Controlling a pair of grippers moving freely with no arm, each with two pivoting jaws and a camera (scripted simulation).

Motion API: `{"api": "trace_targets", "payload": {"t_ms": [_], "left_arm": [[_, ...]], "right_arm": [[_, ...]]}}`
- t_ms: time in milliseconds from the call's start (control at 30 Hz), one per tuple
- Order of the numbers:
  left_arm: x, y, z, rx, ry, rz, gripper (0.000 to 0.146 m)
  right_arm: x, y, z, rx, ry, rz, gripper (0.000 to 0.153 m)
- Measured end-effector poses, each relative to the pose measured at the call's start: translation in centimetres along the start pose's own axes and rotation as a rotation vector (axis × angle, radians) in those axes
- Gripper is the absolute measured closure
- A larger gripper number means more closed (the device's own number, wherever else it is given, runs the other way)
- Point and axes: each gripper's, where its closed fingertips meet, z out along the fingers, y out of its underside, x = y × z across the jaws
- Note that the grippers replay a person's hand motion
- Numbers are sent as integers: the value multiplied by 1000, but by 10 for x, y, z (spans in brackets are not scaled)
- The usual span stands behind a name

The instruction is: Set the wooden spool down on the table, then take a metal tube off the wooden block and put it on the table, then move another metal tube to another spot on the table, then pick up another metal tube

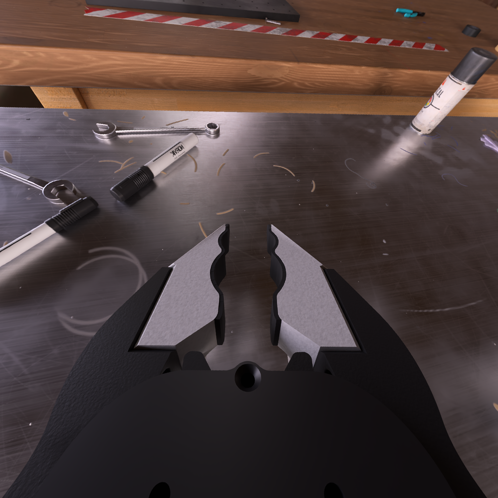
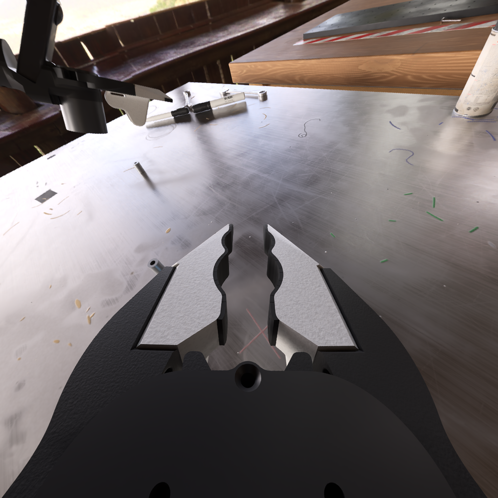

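My left gripper (image 1: 248, 227) is open and empty above the steel table (image 1: 350, 242). It also shows far left in the right wrist view (image 2: 151, 101), hovering over the table. My right gripper (image 2: 248, 229) is open and empty, low over the table. One small metal tube (image 2: 140, 167) stands upright on the table to the far left of it. Another metal tube (image 2: 155, 265) pokes out just beside my right gripper's left finger (image 2: 188, 291); the rest of it is hidden. No wooden spool or wooden block is in view.
Two markers (image 1: 153, 167) (image 1: 40, 237) and two wrenches (image 1: 156, 130) (image 1: 40, 183) lie at the far left. A spray can (image 1: 447, 94) stands at the back right, also in the right wrist view (image 2: 479, 78). A raised wooden bench (image 1: 242, 67) with striped tape and a dark plate (image 2: 404, 20) lies behind.
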Motion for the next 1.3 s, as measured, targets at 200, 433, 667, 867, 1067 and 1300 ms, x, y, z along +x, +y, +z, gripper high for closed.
{"api": "trace_targets", "payload": {"t_ms": [200,433,667,867,1067,1300], "left_arm": [[-5,4,0,-4,-7,-4,119],[1,8,2,-13,-12,41,119],[-1,9,2,-18,-13,52,119],[-14,-2,-32,-34,23,84,119],[-24,12,-79,-148,142,202,119],[-42,65,-115,-303,99,337,116]], "right_arm": [[-1,8,5,-53,16,-46,131],[-1,7,4,-43,14,-40,131],[-2,9,5,-57,16,-53,130],[-1,7,4,-47,15,-36,131],[-3,10,6,-67,5,-44,131],[-4,13,8,-84,7,-57,131]]}}
